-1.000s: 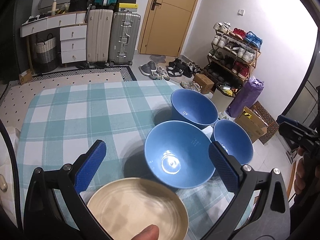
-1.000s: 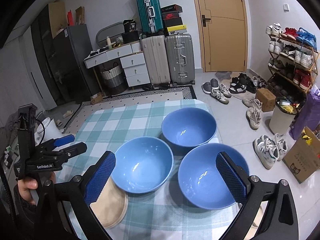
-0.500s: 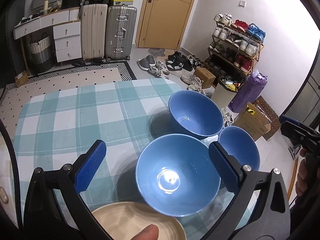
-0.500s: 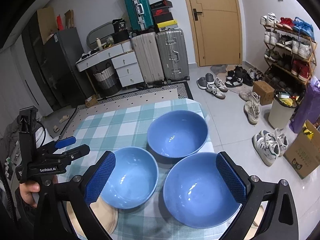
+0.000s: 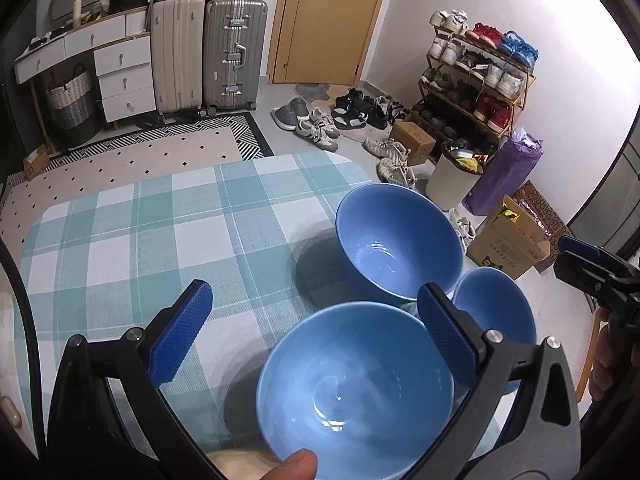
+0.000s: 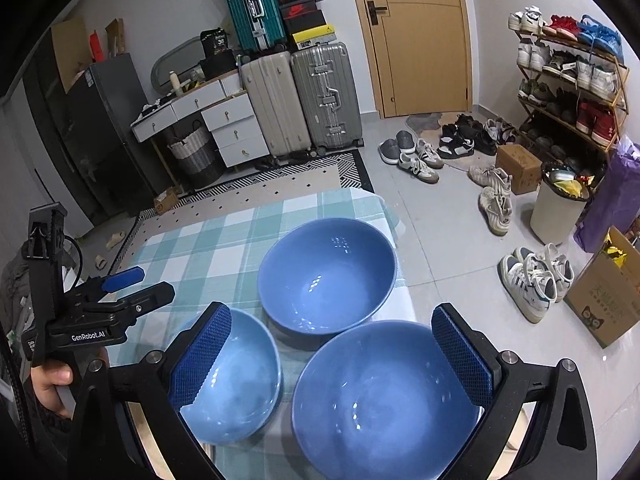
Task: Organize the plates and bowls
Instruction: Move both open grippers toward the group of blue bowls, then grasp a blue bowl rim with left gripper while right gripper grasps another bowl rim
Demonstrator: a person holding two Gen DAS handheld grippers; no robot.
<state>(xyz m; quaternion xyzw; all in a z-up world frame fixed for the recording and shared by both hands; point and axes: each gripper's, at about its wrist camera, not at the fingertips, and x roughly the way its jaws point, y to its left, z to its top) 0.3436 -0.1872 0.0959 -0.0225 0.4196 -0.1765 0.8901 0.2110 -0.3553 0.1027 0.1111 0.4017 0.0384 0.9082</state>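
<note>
Three blue bowls stand on the checked tablecloth (image 5: 160, 224). In the left wrist view the nearest bowl (image 5: 356, 388) lies between and below my open left gripper (image 5: 312, 340); a far bowl (image 5: 396, 244) and a right bowl (image 5: 500, 308) stand behind it. A sliver of a cream plate (image 5: 236, 462) shows at the bottom edge. In the right wrist view my open right gripper (image 6: 332, 356) hovers over the near right bowl (image 6: 380, 400), with the left bowl (image 6: 236, 380) and the far bowl (image 6: 324, 272) beside it. Both grippers are empty.
The left gripper (image 6: 104, 300) shows at the left of the right wrist view, the right gripper (image 5: 592, 268) at the right of the left wrist view. The table's right edge runs close to the bowls. Beyond are shoes, a bin (image 6: 556, 208), boxes and suitcases (image 6: 320, 96).
Both grippers moved forward and lower over the bowls. The cream plate slid almost out of the bottom of the left wrist view. The bowls did not move.
</note>
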